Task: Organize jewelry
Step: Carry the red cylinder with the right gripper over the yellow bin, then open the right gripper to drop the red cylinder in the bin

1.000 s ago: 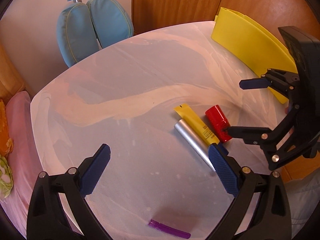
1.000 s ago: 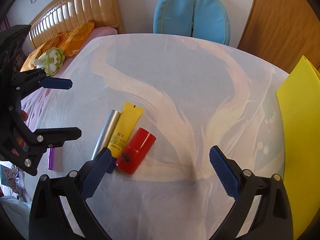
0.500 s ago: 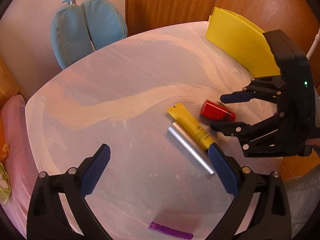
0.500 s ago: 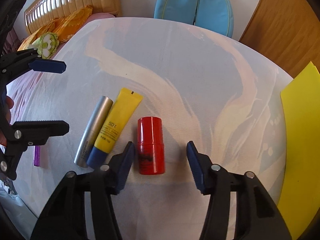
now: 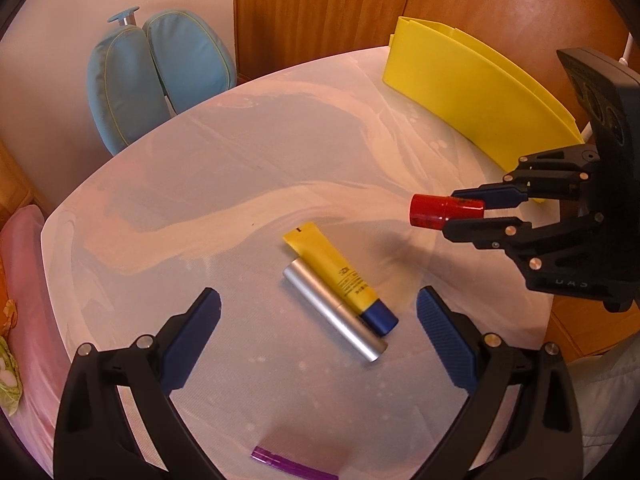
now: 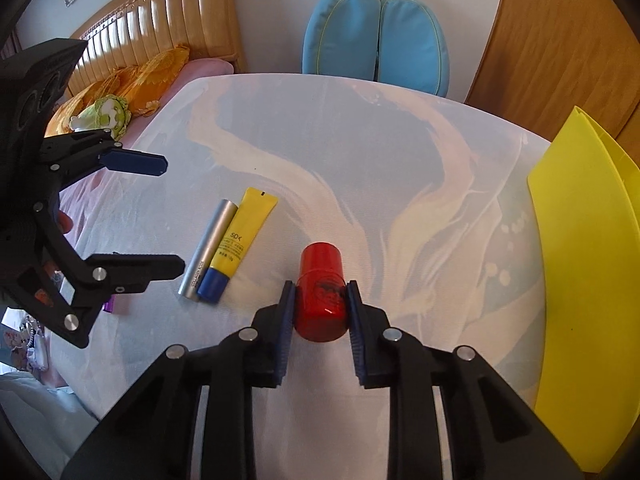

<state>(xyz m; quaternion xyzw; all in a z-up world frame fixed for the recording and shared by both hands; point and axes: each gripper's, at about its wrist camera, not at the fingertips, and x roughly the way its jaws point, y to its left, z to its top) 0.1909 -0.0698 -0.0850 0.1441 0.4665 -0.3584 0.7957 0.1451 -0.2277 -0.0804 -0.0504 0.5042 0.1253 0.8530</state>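
Left wrist view: the left hand-held gripper is spread wide with nothing between its 2 blue pads, low over the white tabletop. Ahead of it a yellow tube with a blue cap lies touching a silver tube, side by side. A purple stick lies at the near edge. On the right, the right hand-held gripper is closed on a red cylinder, which looks raised above the tabletop. A yellow folder stands behind it.

Right wrist view: the right hand-held gripper clamps the red cylinder by its lower part, both pads pressed against its sides. The yellow tube and silver tube lie to the left, well apart from it. The left hand-held gripper, wide apart, hangs beside them. The yellow folder lies on the right
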